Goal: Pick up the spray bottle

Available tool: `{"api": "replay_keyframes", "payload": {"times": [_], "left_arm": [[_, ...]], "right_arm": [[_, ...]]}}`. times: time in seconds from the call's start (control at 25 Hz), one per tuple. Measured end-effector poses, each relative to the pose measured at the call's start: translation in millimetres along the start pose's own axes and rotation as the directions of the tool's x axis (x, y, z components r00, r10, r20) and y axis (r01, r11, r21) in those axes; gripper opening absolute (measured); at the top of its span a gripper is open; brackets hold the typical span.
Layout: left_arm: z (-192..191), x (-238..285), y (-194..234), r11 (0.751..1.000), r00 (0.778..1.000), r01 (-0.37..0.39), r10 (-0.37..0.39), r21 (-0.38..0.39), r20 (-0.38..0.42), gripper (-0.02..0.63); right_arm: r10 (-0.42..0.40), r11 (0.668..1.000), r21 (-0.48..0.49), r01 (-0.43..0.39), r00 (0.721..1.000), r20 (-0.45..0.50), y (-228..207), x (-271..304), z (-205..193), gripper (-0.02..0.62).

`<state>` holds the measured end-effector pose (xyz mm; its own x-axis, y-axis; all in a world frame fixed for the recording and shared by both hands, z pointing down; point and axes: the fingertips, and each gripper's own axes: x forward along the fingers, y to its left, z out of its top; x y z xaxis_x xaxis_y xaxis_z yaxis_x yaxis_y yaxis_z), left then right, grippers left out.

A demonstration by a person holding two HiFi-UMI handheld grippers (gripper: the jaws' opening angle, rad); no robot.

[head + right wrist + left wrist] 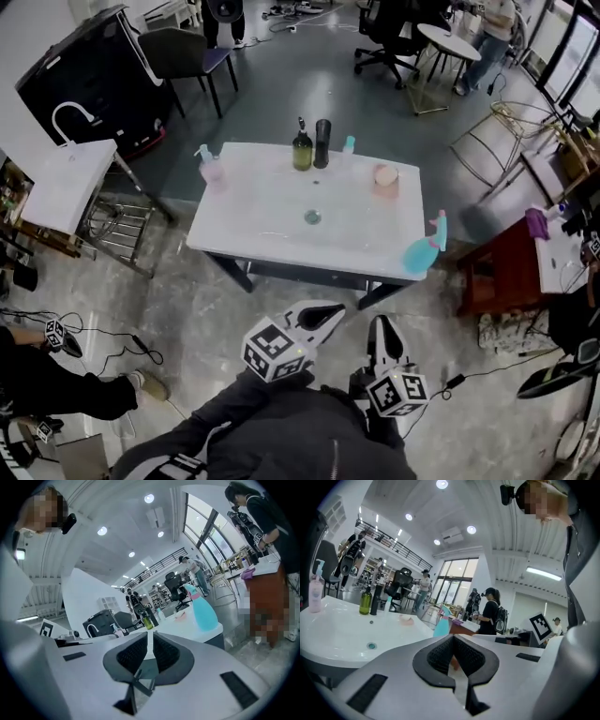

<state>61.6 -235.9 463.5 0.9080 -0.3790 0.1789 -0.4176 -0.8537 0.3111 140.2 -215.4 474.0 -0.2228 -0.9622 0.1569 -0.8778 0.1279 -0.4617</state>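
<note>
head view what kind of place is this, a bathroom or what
Not a bathroom; likely an open office or lab. A sink top stands on a bare frame mid-floor, with office chairs behind it and loose cables across the floor.

Head view: from high up, looks steeply down on the white table (253, 225), a little way ahead.
Left gripper view: low down, faces level across the table top.
Right gripper view: low down, faces the table's corner.
Shared: all three see the table and the blue spray bottle (418, 255).
</note>
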Motion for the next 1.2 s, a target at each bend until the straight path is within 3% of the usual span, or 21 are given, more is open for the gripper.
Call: {"api": "replay_keyframes", "payload": {"times": [0.4,0.48,0.56,0.68,0.88,1.2], "left_arm": [[10,48,6,0.993,0.991,0.12,-0.121,-0.008,-0.056,0.006],[13,57,9,0.992,0.99,0.128,-0.128,-0.007,-0.064,0.006],[16,65,16,0.993,0.991,0.115,-0.116,-0.011,-0.061,0.006],[23,79,33,0.998,0.997,0.066,-0.066,-0.015,-0.048,0.006],[39,108,50,1.0,0.999,0.019,-0.019,-0.021,-0.026,0.006],[58,152,83,0.997,0.998,-0.066,0.067,-0.027,0.004,0.006]], "right_arm": [[-0.167,0.979,-0.109,0.17,0.985,0.039,-48,5,41,0.015],[-0.184,0.975,-0.116,0.188,0.982,0.05,-58,12,52,0.045],[-0.195,0.97,-0.136,0.201,0.979,0.06,-69,21,64,0.143],[-0.215,0.961,-0.162,0.226,0.973,0.08,-89,39,82,0.187],[-0.235,0.95,-0.186,0.251,0.966,0.105,-122,64,111,0.19],[-0.154,0.961,-0.223,0.165,0.986,0.066,-149,120,127,0.19]]}}
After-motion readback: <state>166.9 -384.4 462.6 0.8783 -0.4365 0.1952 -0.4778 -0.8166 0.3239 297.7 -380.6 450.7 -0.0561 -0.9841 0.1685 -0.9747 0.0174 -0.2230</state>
